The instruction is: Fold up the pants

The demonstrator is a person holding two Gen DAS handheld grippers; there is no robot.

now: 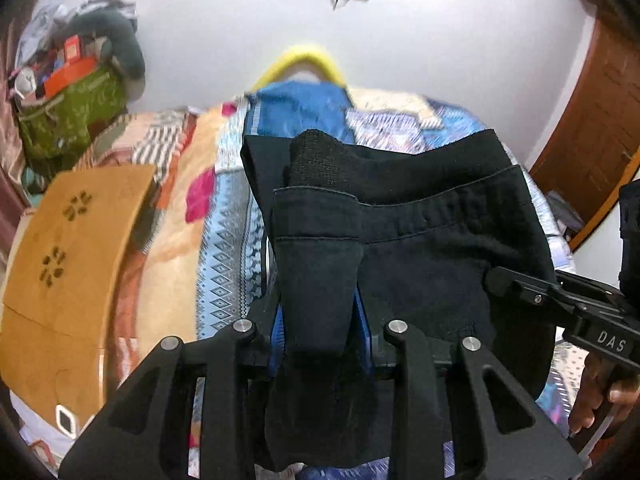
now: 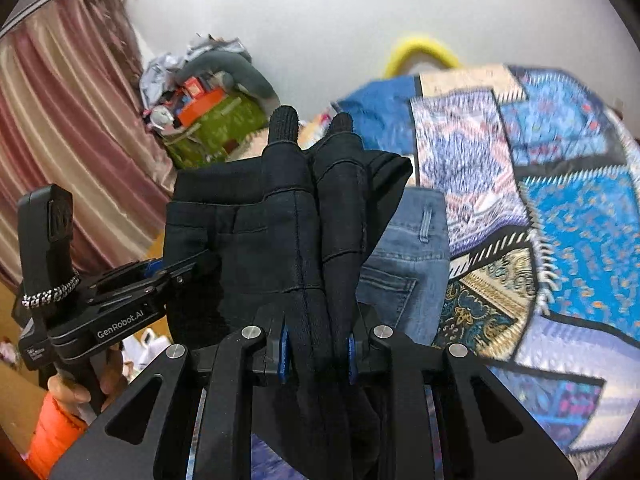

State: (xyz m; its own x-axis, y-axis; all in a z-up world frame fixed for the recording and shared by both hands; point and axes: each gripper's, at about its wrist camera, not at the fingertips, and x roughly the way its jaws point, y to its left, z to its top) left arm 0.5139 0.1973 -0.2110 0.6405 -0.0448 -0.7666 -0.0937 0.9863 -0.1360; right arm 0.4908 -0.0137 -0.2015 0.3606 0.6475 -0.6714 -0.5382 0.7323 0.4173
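Your left claw [image 1: 320, 240] is clenched on the black pants [image 1: 432, 248], cloth draped over its fingers. Your right claw [image 2: 316, 168] grips the same pants [image 2: 248, 240] at the other corner, the waistband stretched between the two and held up off the bed [image 2: 560, 208]. Just right of it lie jeans [image 2: 408, 264]. Beyond: a green bag [image 1: 68, 120], then the wall [image 1: 440, 40].

One pair of black fabric pants [image 1: 420, 240], one pair of blue denim jeans [image 2: 408, 264], two black two-finger grippers [image 1: 320, 216] [image 2: 316, 168], one patterned patchwork bedspread [image 2: 560, 220], one yellow curved hanger [image 1: 304, 60], one green fabric bag [image 1: 68, 116]
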